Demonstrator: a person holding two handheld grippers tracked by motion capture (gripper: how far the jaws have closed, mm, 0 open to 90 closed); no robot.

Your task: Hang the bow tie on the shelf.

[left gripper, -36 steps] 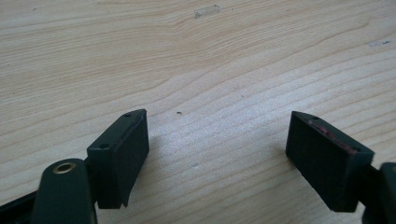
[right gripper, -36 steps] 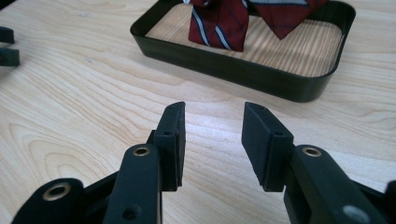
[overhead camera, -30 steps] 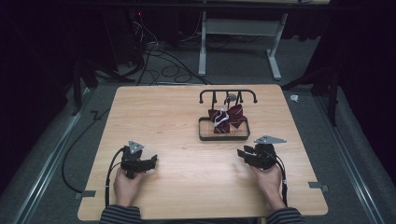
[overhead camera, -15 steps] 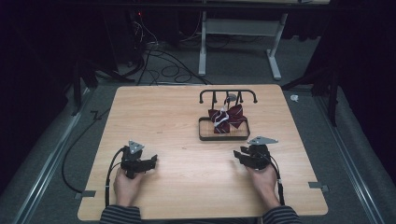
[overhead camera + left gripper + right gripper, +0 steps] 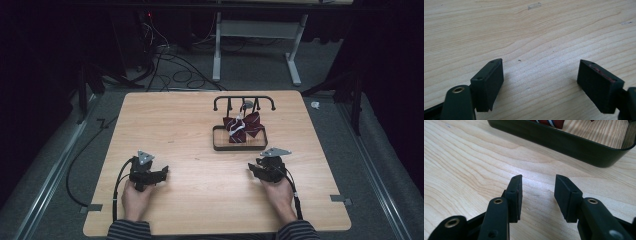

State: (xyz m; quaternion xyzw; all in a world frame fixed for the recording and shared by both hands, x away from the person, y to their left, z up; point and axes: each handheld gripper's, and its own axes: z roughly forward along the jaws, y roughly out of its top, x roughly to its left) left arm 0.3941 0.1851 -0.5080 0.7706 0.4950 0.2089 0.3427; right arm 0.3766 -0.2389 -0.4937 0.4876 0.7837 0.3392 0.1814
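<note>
One bench [image 5: 200, 130] carries one black tray [image 5: 218, 145] at two o'clock, one striped red cloth [image 5: 245, 127] inside it, one black rack [image 5: 244, 101], and two grippers at six o'clock.

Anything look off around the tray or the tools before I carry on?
Nothing stands out. The red striped cloth sits bunched inside the black tray, under the rack. Both tools, left and right, are open and empty above bare table. Nothing spilled or broken.
</note>
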